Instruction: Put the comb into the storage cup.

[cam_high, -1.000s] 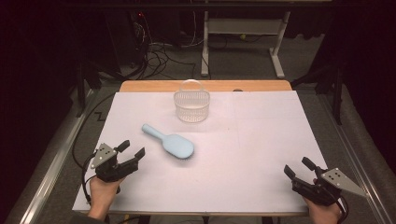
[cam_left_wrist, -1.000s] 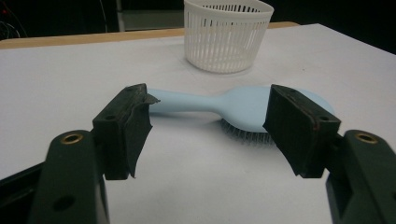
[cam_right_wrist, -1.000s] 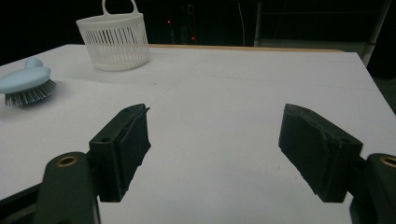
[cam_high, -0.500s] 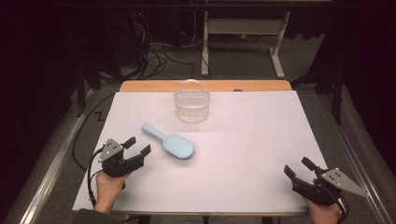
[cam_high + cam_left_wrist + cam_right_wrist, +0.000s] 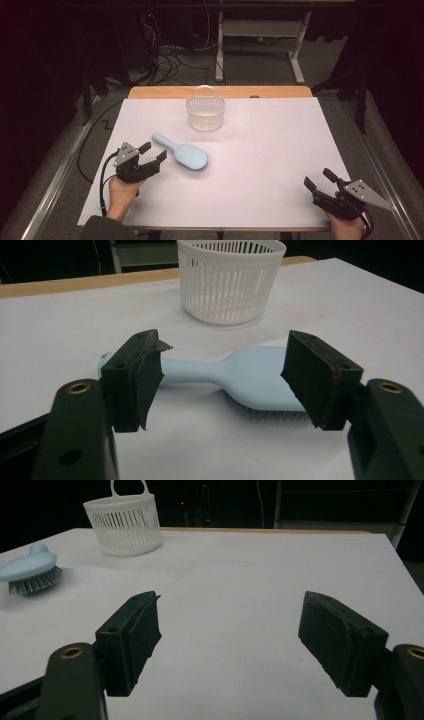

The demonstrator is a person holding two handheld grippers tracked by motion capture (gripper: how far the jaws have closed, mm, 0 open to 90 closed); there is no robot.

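A light blue hairbrush point(image 5: 183, 153) lies bristles down on the white table cover, its handle pointing to the back left. My left gripper point(image 5: 153, 152) stands open just left of the handle, not touching it. In the left gripper view the brush point(image 5: 235, 375) lies across the gap beyond the two pads, still clear of them. A white slatted basket point(image 5: 205, 113) with a loop handle stands upright at the back centre. My right gripper point(image 5: 319, 179) rests open at the front right corner, nothing between its pads point(image 5: 137, 630).
The white cover point(image 5: 270, 145) spreads over a wooden table whose bare back strip point(image 5: 165, 92) shows behind the basket. Cables and a metal stand point(image 5: 260, 30) lie on the dark floor beyond. From the right gripper view, the basket point(image 5: 125, 522) and brush point(image 5: 27, 570) sit far left.
My left gripper has moved forward and right, toward the hairbrush handle, staying open. The right gripper, brush and basket have kept still.
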